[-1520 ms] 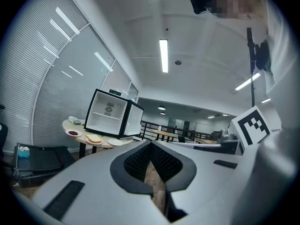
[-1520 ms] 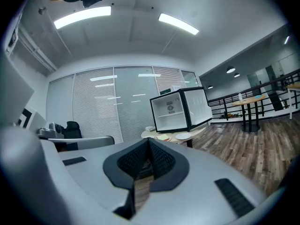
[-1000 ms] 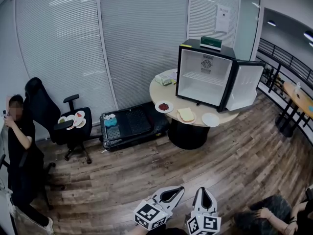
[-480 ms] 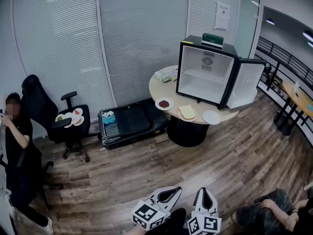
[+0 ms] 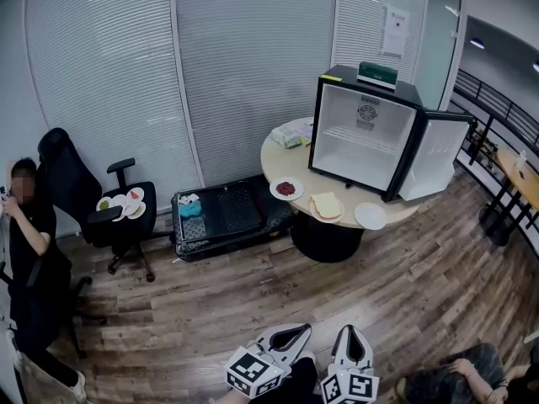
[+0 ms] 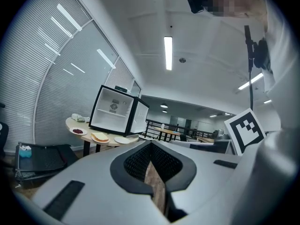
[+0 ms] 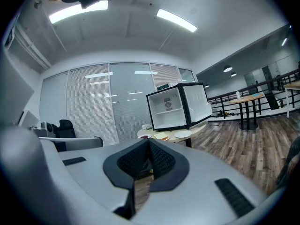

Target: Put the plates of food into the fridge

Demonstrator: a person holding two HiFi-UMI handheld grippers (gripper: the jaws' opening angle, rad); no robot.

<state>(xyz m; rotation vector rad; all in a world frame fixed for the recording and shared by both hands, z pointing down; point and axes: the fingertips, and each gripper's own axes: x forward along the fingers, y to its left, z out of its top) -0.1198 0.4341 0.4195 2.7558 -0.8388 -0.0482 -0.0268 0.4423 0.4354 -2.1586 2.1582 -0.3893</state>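
Observation:
A small black fridge [image 5: 364, 135] stands on a round table [image 5: 276, 156], its door [image 5: 440, 156] swung open to the right and its white inside bare. In front of it lie a plate of red food [image 5: 286, 189], a plate with bread [image 5: 326, 206] and a bare white plate [image 5: 370, 216]. My left gripper [image 5: 308, 327] and right gripper [image 5: 351, 326] show at the bottom edge, far from the table, both shut and holding nothing. The left gripper [image 6: 151, 144] looks toward the fridge [image 6: 115, 111]; the right gripper [image 7: 148, 139] does too.
A black office chair [image 5: 84, 194] at the left carries several small plates of food [image 5: 122, 204]. A black open case [image 5: 221, 213] lies on the wooden floor between chair and table. One person [image 5: 29, 251] stands at far left, another sits at bottom right [image 5: 455, 377].
In the head view the fridge and table have slid a little to the right and down. Both grippers stay at the bottom edge, shut as before.

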